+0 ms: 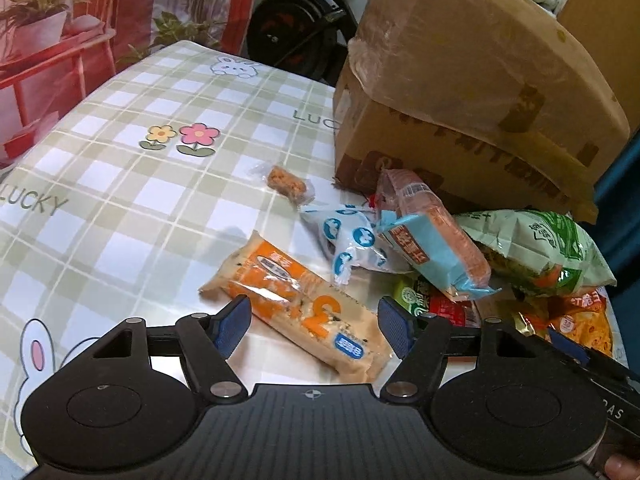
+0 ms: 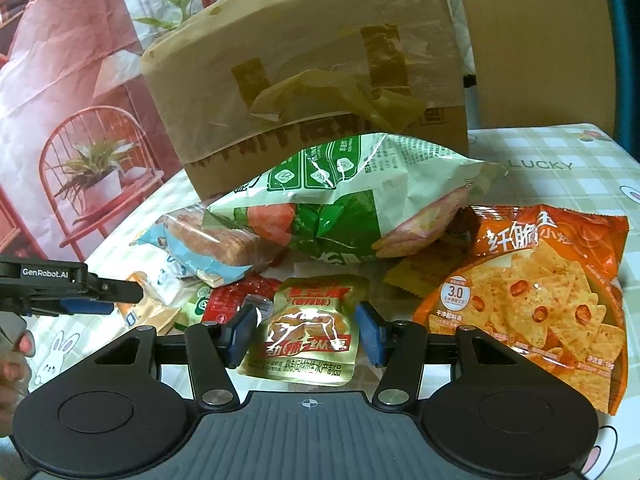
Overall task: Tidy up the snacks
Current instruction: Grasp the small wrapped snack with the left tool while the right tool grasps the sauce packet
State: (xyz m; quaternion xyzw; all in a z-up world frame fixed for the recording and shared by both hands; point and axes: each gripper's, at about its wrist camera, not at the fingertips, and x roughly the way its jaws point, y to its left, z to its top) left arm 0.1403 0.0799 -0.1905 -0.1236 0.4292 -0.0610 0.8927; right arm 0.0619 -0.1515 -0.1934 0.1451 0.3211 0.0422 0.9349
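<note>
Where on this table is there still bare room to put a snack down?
Bare tablecloth lies left of the orange-wrapped bar, around the printed flowers. Another patch lies right of the cardboard box, behind the orange chip bag. In front of the box, packets overlap.

Behind the table I see a black exercise bike standing against a printed backdrop that depicts red furniture and potted plants. The table wears a green-checked tablecloth printed with flowers, rabbits and "LUCKY". A plain cardboard sheet stands far right.
</note>
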